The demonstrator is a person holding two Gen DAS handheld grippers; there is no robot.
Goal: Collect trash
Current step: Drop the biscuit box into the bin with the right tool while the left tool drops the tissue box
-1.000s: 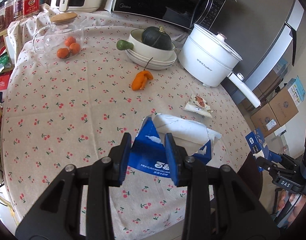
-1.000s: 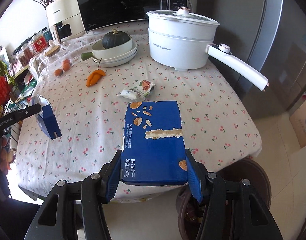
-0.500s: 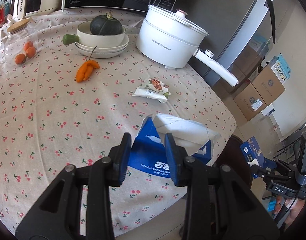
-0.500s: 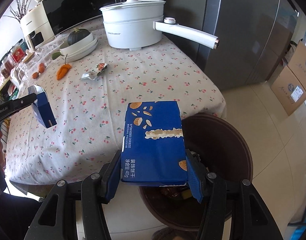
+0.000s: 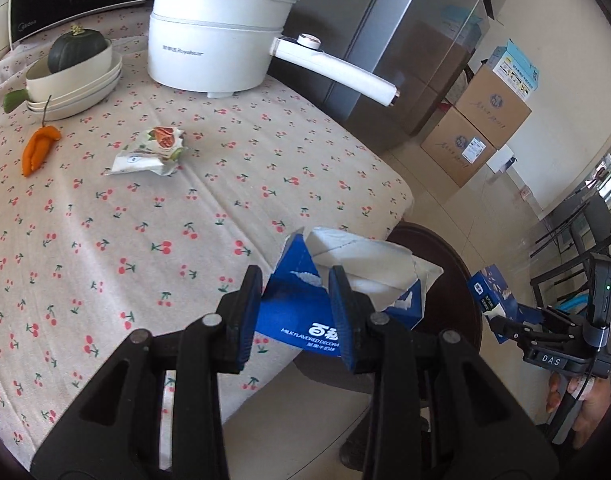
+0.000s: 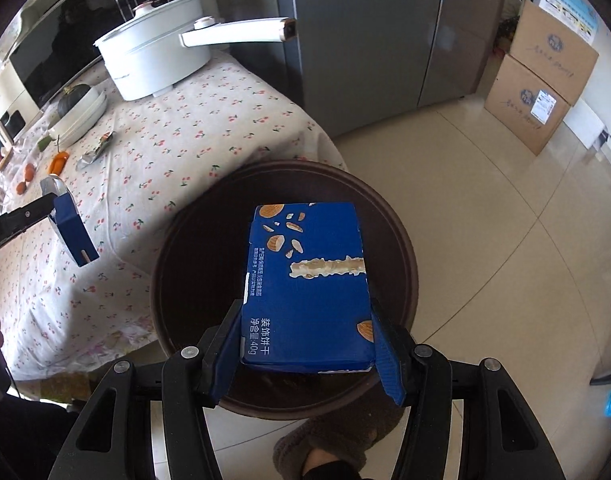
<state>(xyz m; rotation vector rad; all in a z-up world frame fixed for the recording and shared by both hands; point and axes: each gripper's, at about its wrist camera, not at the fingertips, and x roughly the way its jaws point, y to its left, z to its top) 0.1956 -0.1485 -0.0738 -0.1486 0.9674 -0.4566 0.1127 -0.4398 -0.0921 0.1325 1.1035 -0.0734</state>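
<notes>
Two boxes in hand. My right gripper (image 6: 307, 350) is clamped on a flat blue biscuit box (image 6: 305, 292), held directly over the dark brown trash bin (image 6: 401, 248). Box blocks most of the bin opening and the interior is dark, so I can't make out contents.

My left gripper (image 5: 295, 308) is pinching a torn blue-and-white milk carton (image 5: 345, 280) above the table edge, bin rim (image 5: 437, 248) just past it. The carton's far side is hidden behind its own flap.

One crumpled snack wrapper (image 5: 149, 152) lies on the cherry-print tablecloth (image 5: 105, 220), well apart from both grippers.

On the table: white electric pot (image 5: 213, 48), lid on, contents hidden; stacked white bowls (image 5: 73, 84) with a dark green squash (image 5: 77, 50) in the top one; an orange pepper (image 5: 37, 148) just beside them.

Room: grey fridge (image 6: 365, 28), cardboard boxes (image 6: 537, 80) stacked on tile floor (image 6: 505, 220). Microwave (image 6: 53, 52) is cut off at the frame edge.
</notes>
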